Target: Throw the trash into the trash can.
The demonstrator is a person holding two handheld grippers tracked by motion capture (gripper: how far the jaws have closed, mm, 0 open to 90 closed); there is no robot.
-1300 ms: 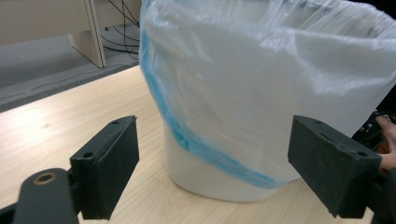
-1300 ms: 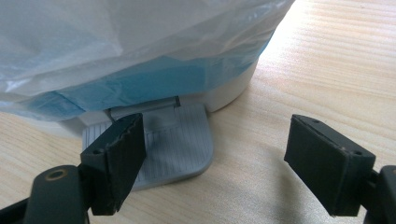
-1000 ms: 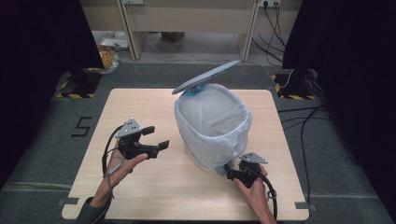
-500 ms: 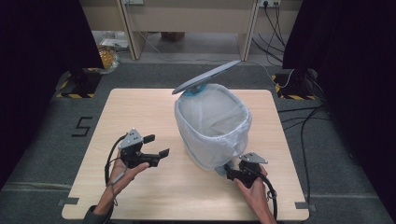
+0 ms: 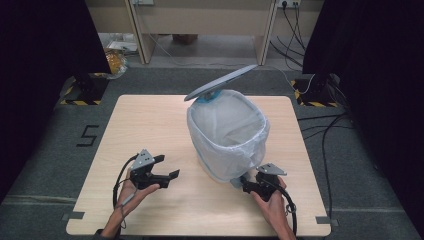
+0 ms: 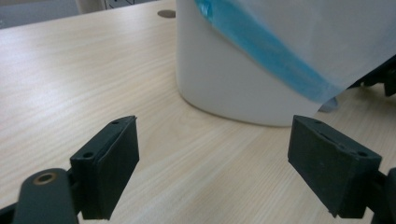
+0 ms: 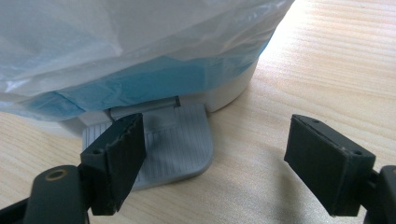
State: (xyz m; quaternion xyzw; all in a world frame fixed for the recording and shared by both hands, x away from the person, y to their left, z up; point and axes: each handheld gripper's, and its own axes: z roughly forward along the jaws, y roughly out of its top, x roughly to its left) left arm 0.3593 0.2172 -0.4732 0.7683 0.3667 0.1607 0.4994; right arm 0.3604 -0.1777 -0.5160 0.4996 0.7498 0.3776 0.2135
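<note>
Left gripper pulls back toward the table's near edge; lid is up.

The left gripper (image 5: 165, 174), jaws wide apart and empty, has drifted nearer the person and sits well clear of the bin (image 5: 227, 135). The right gripper (image 5: 248, 184), jaws also apart, stays low at the bin's base, one jaw over the grey pedal (image 7: 175, 140). The lid (image 5: 220, 82) stands tilted open above the bagged bin at mid-table, so I judge the pedal press is holding while the left hand waits.
</note>
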